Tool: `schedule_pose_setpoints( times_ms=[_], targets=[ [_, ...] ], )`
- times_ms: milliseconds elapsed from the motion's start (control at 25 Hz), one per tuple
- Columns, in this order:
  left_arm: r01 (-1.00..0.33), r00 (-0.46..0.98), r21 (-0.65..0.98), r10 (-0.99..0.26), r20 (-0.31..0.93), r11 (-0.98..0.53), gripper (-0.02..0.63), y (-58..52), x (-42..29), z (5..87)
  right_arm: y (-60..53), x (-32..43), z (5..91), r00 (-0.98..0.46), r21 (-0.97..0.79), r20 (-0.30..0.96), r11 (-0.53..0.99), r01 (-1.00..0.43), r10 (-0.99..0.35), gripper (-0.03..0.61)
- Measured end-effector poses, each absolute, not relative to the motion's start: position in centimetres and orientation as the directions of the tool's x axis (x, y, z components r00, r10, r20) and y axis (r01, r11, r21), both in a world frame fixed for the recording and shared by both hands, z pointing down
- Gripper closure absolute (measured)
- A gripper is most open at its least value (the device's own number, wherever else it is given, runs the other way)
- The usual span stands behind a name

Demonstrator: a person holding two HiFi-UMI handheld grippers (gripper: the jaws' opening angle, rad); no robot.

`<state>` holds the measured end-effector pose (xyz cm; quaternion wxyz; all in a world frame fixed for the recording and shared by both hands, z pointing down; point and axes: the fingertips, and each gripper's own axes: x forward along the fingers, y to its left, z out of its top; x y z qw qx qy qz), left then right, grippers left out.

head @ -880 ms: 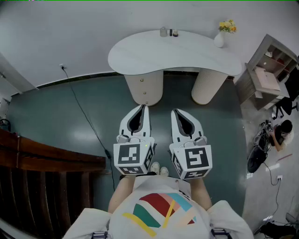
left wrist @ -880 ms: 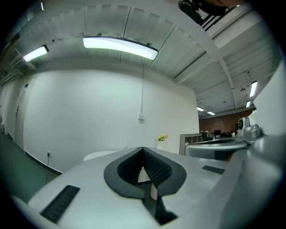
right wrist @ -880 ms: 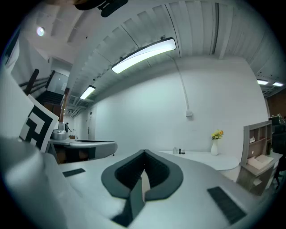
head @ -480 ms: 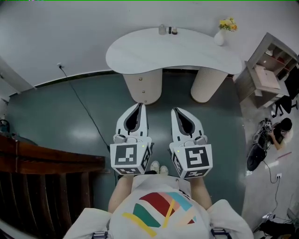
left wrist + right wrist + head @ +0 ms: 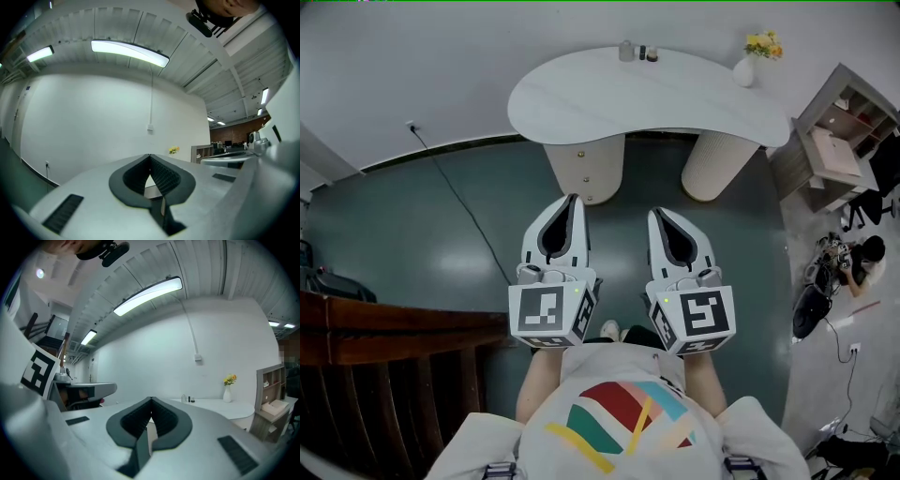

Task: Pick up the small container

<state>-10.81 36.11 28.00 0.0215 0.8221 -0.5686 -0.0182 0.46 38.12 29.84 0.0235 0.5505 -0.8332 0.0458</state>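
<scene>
Jaws clenched shut on both left gripper and right gripper, nothing held; small containers sit at the table's far edge.

Left tool, right tool: held level, side by side, narrow gap between them, both pointing forward away from body. Jaws of each closed tip to tip, nothing between. Left forearm, right forearm tucked close to torso.
</scene>
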Motion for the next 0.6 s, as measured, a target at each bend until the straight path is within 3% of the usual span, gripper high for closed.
schedule_pose_setpoints(
  times_ms=[600],
  targets=[
    [-0.944,0.322,0.063,-0.945,-0.052,-0.325,0.597,33.3,-13.9,28.8,34.2,-0.3,28.9,-0.4,-0.025,0.023,0.4,-0.916,-0.916,0.568]
  ],
)
